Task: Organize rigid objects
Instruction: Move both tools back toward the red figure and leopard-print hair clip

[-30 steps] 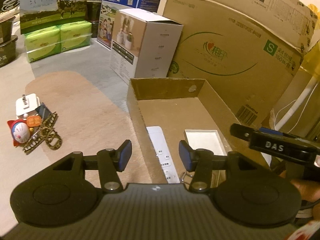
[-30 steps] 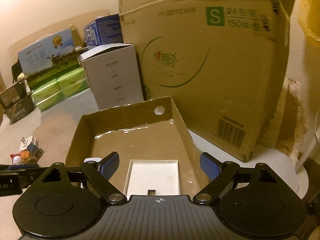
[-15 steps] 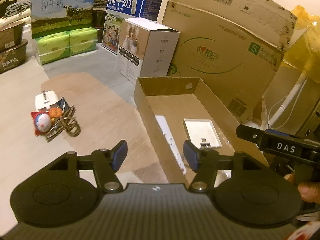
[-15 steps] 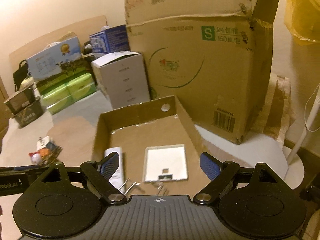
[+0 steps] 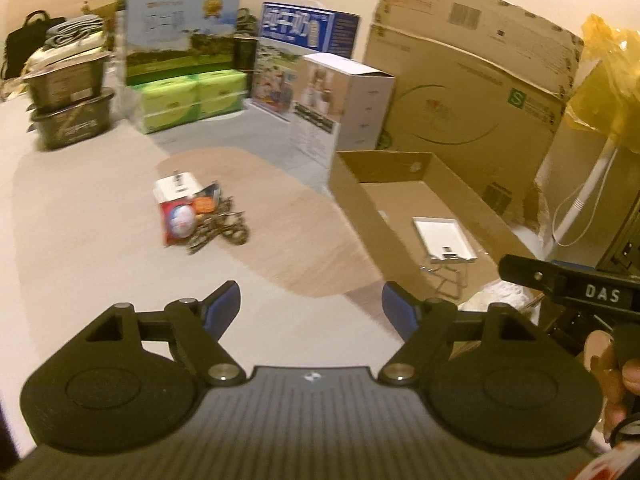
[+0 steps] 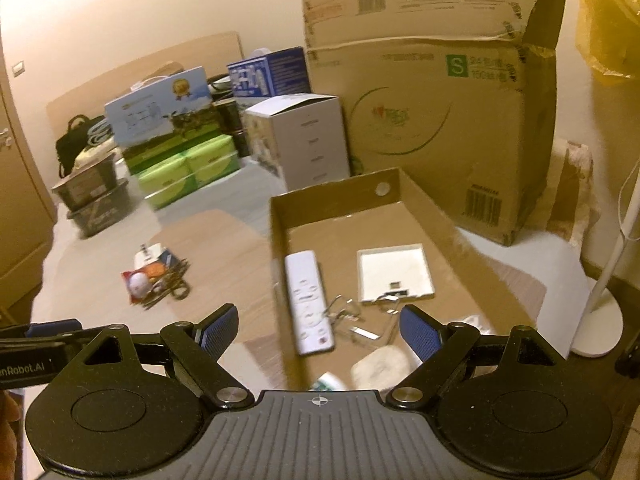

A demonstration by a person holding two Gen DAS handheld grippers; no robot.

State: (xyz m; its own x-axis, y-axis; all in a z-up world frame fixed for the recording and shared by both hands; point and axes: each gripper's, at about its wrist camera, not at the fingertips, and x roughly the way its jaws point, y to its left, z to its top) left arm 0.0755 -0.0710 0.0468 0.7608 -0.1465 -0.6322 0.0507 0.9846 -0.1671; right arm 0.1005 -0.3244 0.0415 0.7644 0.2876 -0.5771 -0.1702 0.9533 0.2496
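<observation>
left gripper (image 5: 311,304) wide, empty | right gripper (image 6: 319,328) wide, empty | trinket pile (image 5: 198,220) at 11 o'clock | looks light, stiff, chain slippery; pinch white charger (image 5: 176,188) flanks

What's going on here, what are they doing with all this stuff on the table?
A person is sorting small items into a shallow cardboard tray. Both hand-held tools, left tool and right tool, are open and hold nothing. The tray already has a white remote, a flat white square box and some metal clips. A small pile of items, including a white plug, a round toy and chains, waits on the table to the tray's left.
</observation>
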